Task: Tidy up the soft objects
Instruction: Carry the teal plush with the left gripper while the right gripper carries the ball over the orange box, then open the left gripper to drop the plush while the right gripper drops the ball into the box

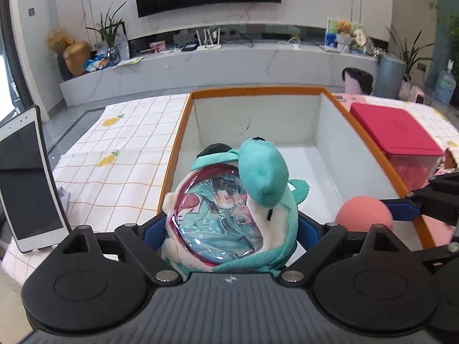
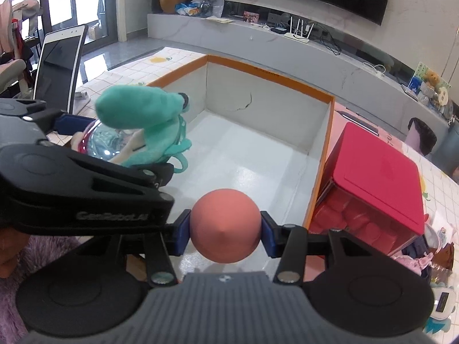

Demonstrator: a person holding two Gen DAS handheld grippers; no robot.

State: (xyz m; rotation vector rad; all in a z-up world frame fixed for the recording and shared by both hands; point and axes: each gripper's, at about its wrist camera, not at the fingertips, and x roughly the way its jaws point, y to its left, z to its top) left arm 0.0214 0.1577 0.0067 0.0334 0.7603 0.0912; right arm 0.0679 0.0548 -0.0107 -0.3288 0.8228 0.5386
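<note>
My left gripper (image 1: 229, 235) is shut on a teal and white plush pouch (image 1: 229, 209) with a clear round picture window. It holds the pouch over the near end of a white box with an orange rim (image 1: 258, 89). My right gripper (image 2: 225, 230) is shut on a pink foam ball (image 2: 225, 225), held over the box's near right corner. In the left wrist view the ball (image 1: 363, 213) shows at the right, beside the pouch. In the right wrist view the pouch (image 2: 143, 126) hangs at the left, over the box's white floor (image 2: 252, 154).
A red-lidded clear container (image 2: 378, 183) stands right of the box. A white tablet (image 1: 25, 180) leans upright at the left on the checked tablecloth (image 1: 120, 154). Small plush items (image 2: 430, 261) lie at the near right. A TV console runs along the back.
</note>
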